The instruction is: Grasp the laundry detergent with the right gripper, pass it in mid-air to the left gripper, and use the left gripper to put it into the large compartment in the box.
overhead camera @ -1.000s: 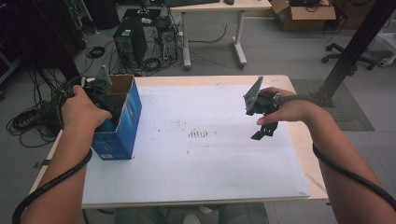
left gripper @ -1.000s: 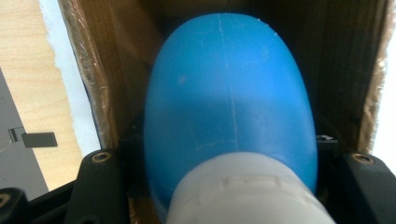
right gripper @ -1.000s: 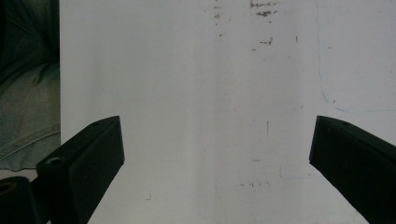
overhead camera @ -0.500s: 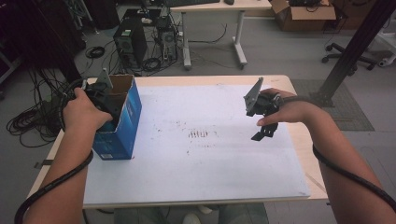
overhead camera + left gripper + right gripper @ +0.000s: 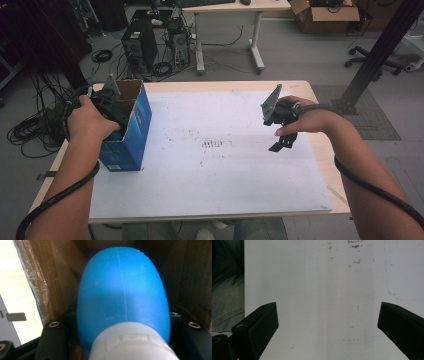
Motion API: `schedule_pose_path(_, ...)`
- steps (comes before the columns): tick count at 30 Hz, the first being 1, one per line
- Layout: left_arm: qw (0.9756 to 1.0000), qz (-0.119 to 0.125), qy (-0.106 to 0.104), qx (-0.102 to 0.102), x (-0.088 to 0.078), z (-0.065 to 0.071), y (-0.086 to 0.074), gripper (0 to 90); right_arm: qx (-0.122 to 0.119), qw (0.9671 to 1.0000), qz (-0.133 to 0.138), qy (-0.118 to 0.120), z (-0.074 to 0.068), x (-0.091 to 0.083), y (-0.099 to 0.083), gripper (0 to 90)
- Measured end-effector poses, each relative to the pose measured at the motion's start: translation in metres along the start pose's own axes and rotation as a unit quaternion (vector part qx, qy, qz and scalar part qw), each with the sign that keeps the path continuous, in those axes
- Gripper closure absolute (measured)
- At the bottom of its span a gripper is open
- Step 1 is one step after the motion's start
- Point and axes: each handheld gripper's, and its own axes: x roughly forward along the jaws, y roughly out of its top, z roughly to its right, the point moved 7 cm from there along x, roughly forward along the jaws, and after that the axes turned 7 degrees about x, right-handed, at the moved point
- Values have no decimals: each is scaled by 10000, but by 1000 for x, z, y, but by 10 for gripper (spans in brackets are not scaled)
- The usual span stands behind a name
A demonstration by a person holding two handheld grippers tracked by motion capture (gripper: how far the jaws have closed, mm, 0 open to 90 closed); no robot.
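Inside the blue box (image 5: 127, 131) at the counter's left, the left claw (image 5: 122, 340) pinches a blue bottle (image 5: 122, 297); the right claw (image 5: 327, 327) hangs spread. Lifting crookedly could snag the box and tip it.

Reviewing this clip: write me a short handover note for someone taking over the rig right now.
Left tool: down inside the blue box at the table's left edge, shut on a blue bottle with a white cap. The bottle sits between cardboard walls in the left gripper view.
Right tool: open, holding nothing, hovering over the white sheet on the right side.
Done: bottle gripped inside the box.
Left: whether it is going in or coming out cannot be told. Likely either release it there or lift it clear. The right tool is free to steady the box if it tips.
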Motion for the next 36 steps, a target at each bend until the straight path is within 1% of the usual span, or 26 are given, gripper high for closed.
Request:
schedule_pose_path(3, 10000, -5, -5, -24, 0, 0, 0, 381, 9, 10000, 0, -4, 0, -1, -1, 31)
schedule_pose_path(5, 10000, -6, -9, 1, 0, 0, 0, 380, 4, 10000, 1, 5, 0, 0, -1, 32)
schedule_pose_path(11, 10000, 29, 65, 24, -1, 0, 1, 367, 25, 10000, 6, 10, 0, 1, -3, 33)
schedule_pose_path(13, 10000, 85, 11, 38, -2, 1, 2, 344, 27, 10000, 11, 8, 0, 1, -3, 31)
schedule_pose_path(18, 9999, 95, 33, 42, -4, 2, 2, 323, 22, 10000, 28, 10, 0, 1, -3, 32)
schedule_pose_path(21, 9999, 110, 9, 22, -4, 2, 3, 308, 19, 10000, 21, 10, -1, 1, -4, 32)
schedule_pose_path(27, 9999, 95, 63, 50, -6, 3, 3, 292, 29, 10000, 30, 11, -1, 1, -5, 31)
schedule_pose_path(36, 9998, 80, 83, 130, -10, 4, 2, 281, 42, 10000, 58, 2, -1, -1, -6, 31)
